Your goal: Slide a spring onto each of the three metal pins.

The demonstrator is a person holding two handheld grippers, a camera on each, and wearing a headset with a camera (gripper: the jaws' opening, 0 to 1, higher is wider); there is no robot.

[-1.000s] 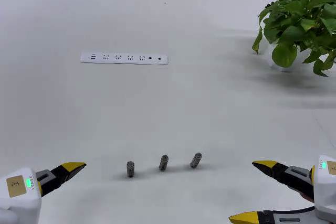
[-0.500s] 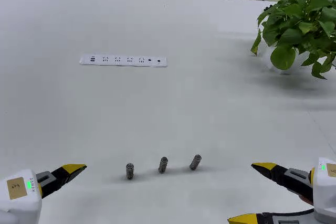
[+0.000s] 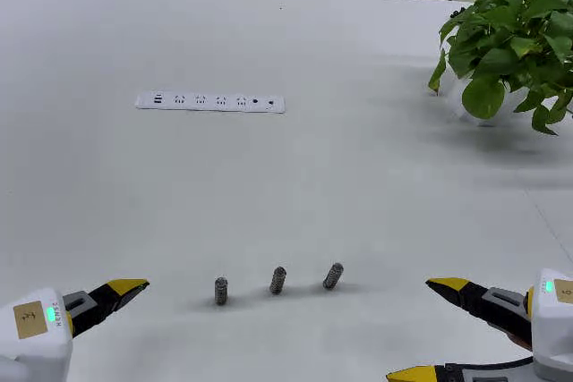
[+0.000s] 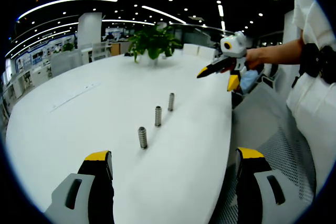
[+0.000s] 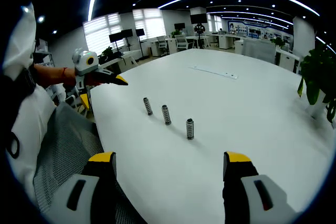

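While the left gripper [image 4: 174,155] hangs at the table's near edge with jaws spread wide and empty, three springs [image 3: 278,279] stand upright in a row on the white table [image 3: 313,185], between both grippers; the right gripper [image 5: 169,157] gapes too, holding nothing.

Right tongs [image 3: 407,328] a hair nearer the springs [image 3: 278,279]

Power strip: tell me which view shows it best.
The head view: the power strip lies flat and whole on the white table, sockets visible. The right gripper view shows it as a thin distant bar; the left gripper view, a faint pale streak.
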